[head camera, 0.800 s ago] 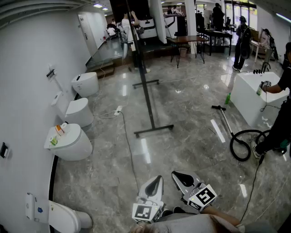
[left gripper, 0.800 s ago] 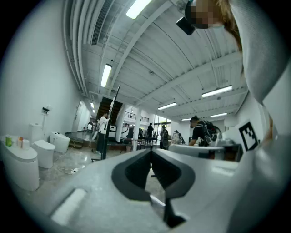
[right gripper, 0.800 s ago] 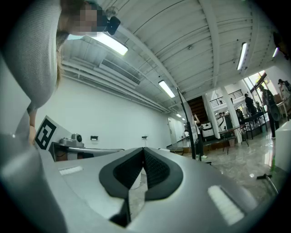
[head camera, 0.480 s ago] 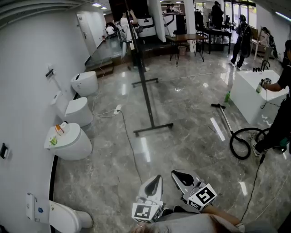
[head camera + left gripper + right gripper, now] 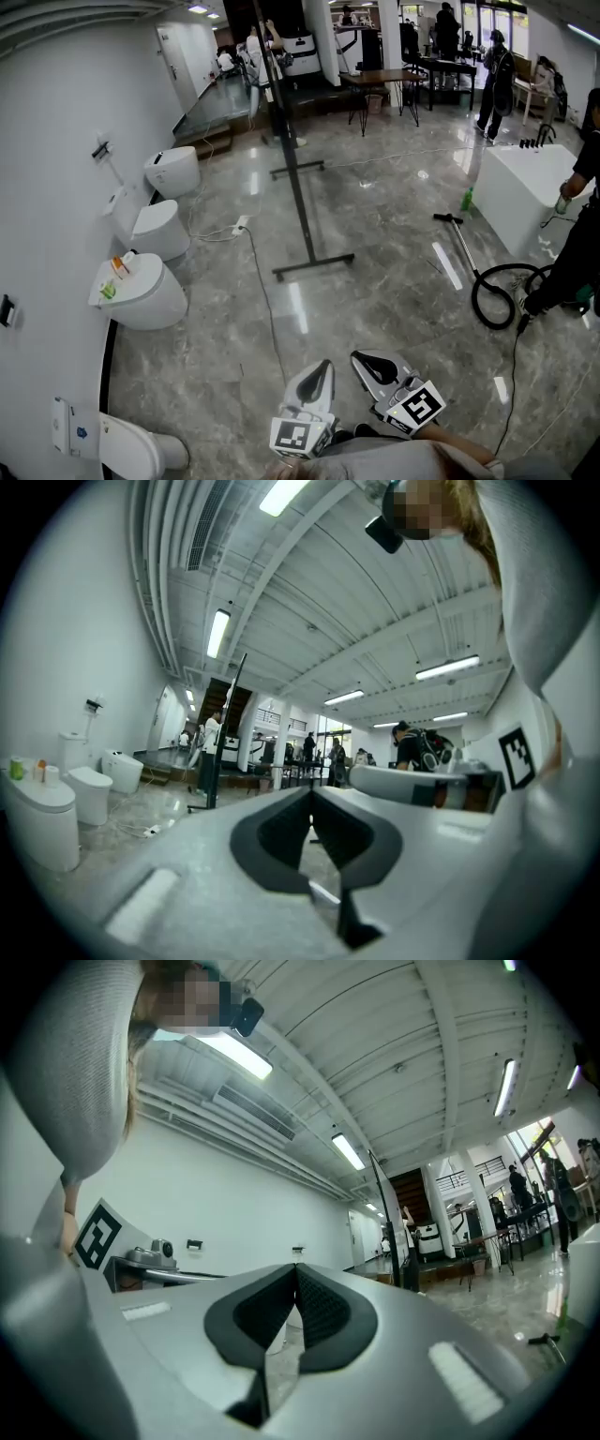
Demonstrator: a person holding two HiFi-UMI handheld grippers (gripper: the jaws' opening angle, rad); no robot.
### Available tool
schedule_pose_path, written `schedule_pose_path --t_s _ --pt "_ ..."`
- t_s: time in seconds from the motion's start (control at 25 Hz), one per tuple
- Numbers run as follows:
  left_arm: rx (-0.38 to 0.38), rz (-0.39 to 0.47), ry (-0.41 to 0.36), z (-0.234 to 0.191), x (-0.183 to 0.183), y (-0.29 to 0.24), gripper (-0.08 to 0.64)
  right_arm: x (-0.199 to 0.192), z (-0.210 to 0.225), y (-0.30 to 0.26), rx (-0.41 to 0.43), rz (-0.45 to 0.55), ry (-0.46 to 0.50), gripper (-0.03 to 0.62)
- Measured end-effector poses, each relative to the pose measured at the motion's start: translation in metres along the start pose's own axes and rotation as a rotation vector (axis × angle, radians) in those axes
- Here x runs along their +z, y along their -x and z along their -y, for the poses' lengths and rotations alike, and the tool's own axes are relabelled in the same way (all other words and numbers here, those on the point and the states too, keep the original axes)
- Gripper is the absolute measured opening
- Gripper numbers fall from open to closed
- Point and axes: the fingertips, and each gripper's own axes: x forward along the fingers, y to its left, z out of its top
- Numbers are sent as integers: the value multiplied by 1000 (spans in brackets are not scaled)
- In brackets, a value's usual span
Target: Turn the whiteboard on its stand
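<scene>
- Far ahead of your two claws, the whiteboard (image 5: pixel 292 159) stands upright on its stand on the shiny floor (image 5: pixel 375 281). You see it from its thin edge, so it looks like a dark pole.
- At the bottom of the whiteboard, two flat bars of the stand rest on the floor. One is nearer to you and one is farther back.
- Your left claw (image 5: pixel 322 367) is well short of the whiteboard and touches nothing. Its two jaws are pressed together with nothing between them.
- Your right claw (image 5: pixel 362 359) is just beside the left one, also well apart from the whiteboard. Its jaws are closed tight too, and they hold nothing.
- Both claws point out ahead, toward the whiteboard.
- Left of the whiteboard, white toilets (image 5: pixel 141 295) sit in a row by the wall.
- A thin cable (image 5: pixel 267 300) runs along the floor, passing the whiteboard's nearer bar and coming toward you.
- Right of the whiteboard, well apart from it, a black hose (image 5: pixel 494 298) lies curled on the floor by a white tub (image 5: pixel 511 187).
</scene>
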Motion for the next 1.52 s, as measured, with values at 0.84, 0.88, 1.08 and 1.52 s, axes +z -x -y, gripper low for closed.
schedule_pose_path --t_s 0.84,0.88,1.08,1.52 --pt "96 16 -3 -7 -9 -23 -3 -14 32 -2 87 -9 -74 3" --pt "97 15 -3 -10 -10 -26 -3 -14 35 -4 89 -9 -68 3" --pt "90 38 -18 -28 -2 -53 -3 -13 57 -23 89 -9 -47 3" --pt "67 41 -25 -96 3 -122 -3 -22 112 -99 56 -4 -26 3"
